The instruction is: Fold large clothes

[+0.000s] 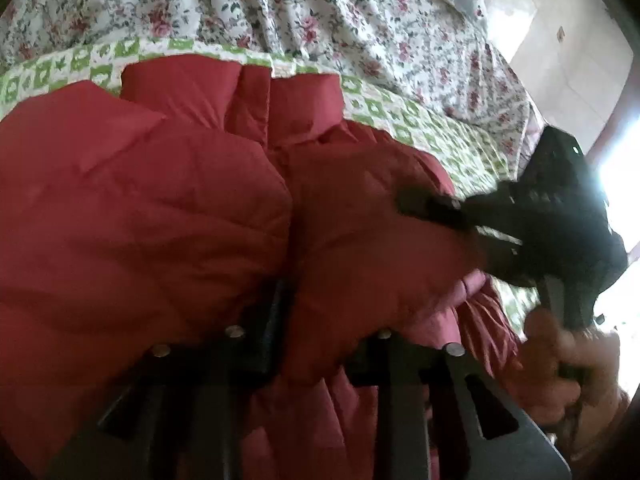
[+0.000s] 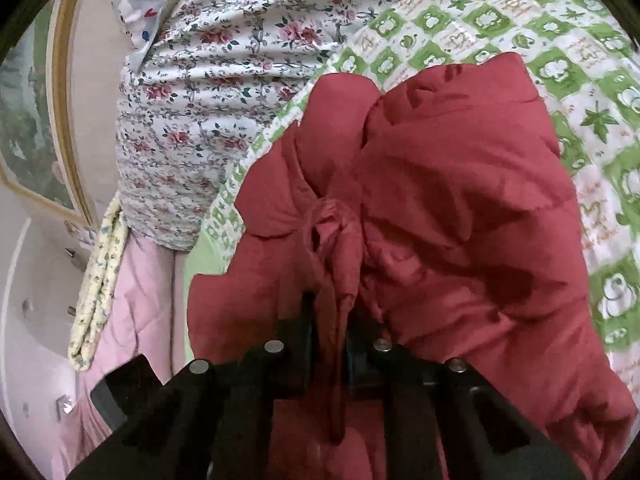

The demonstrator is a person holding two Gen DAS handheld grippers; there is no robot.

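Bedroom in a home, def. Bed's made up w/ a green-and-white checked sheet [image 2: 520,12] printed w/ little leaves & clovers, and a bunched rose-print quilt [image 1: 320,12] heaped on it. Pink padded bedding [image 2: 140,280] hangs off the side, next to a pale yellow flowered cloth [image 2: 98,280]. Framed picture w/ gold edge [image 2: 36,128] on the wall, plain pale walls [image 1: 568,60], bright daylight coming in on one side. A red puffy jacket [image 2: 460,208] lies on the bed — household stuff, nothing industrial.

Matt quilted red jacket [image 1: 168,208] (puffy cloth) on printed cotton quilt [image 2: 520,12]
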